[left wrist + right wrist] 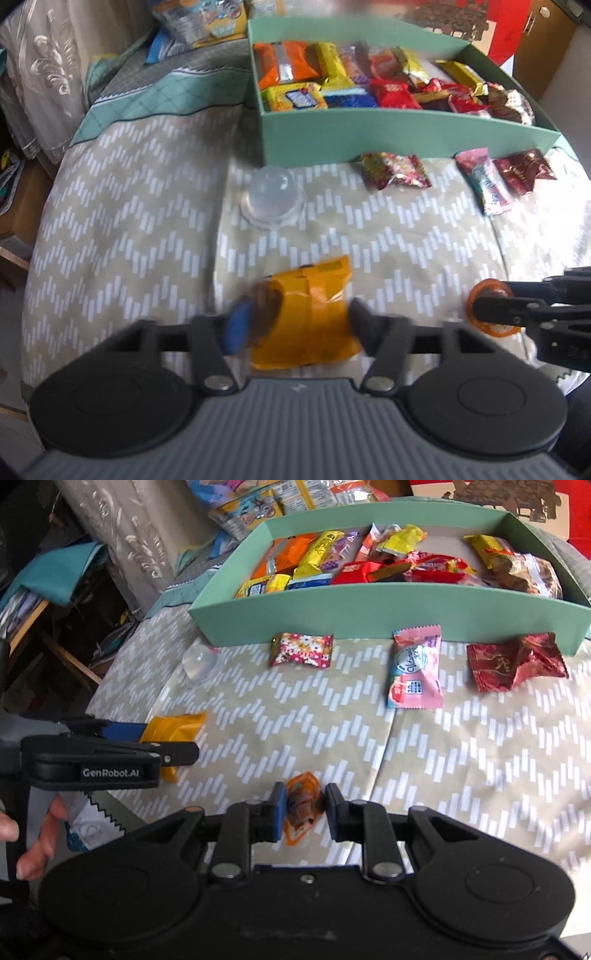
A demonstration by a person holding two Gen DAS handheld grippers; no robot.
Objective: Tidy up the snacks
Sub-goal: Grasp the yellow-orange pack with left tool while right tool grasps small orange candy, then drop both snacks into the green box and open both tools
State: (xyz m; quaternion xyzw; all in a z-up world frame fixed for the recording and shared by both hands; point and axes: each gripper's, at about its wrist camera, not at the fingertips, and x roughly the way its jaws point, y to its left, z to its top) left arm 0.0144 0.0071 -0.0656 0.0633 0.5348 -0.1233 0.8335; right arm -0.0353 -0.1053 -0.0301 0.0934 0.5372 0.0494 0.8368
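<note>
Right now the left gripper [295,325] has its jaws closed in on a yellow-orange snack packet [310,317], pads squeezing its two sides; the frame is smeared there, so how firm the contact is stays a guess. The right gripper [304,812] is clamped on a small orange candy [301,808], pads pressing both edges of the clear-orange wrapper. Both items sit low over the zigzag-print cloth [332,738], at the near edge, well apart from the box.

Handling, as a judgement: both look light. The packet is soft crinkly film, probably slippery and easy to crush, so a hold across the body's middle, not the sealed fin, seems safest. The candy is tiny, likely a firmer core in loose wrap; pinching the core rather than the twisted ends should stop it swivelling.

Further out: a clear plastic jelly cup [273,199] stands upside-down mid-cloth. Three wrapped snacks lie just beside the near wall of the green box [369,609]: a red-and-white dotted one [301,651], a pink packet [415,668], a dark red foil one [515,664]. The box already holds many mixed wrappers. A hand [33,834] shows at the left edge of the right wrist view.
</note>
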